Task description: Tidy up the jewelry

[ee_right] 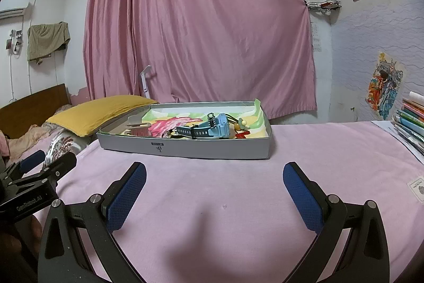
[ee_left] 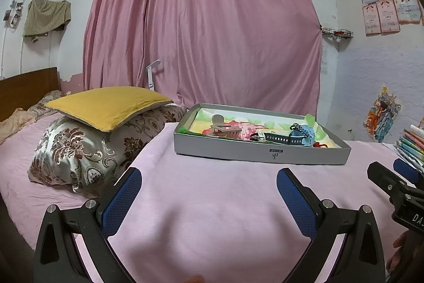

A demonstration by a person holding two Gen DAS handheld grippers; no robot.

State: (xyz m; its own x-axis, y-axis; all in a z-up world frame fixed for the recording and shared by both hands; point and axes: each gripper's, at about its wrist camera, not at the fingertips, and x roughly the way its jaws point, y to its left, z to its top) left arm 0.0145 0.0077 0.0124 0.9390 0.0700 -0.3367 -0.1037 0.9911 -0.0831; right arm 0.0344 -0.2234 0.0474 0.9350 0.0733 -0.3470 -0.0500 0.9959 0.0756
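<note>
A shallow grey box [ee_left: 262, 154] [ee_right: 185, 149] lined with colourful paper rests on the pink blanket ahead of both grippers. Inside lie a light blue watch with a dark strap [ee_left: 296, 136] [ee_right: 212, 127], a beige hair clip [ee_left: 224, 127] [ee_right: 136, 127], a small red item [ee_left: 319, 144] [ee_right: 242, 134] and some small pieces near the watch. My left gripper [ee_left: 209, 181] stands open over bare blanket, short of the box. My right gripper [ee_right: 214, 174] is open too, nothing between its fingers. Each gripper shows at the edge of the other's view.
A yellow cushion [ee_left: 108, 105] lies on a patterned pillow [ee_left: 79, 150] at the left, beside the wooden headboard [ee_left: 26, 89]. A stack of books [ee_right: 410, 121] sits at the right edge. A pink curtain [ee_left: 201, 25] hangs behind.
</note>
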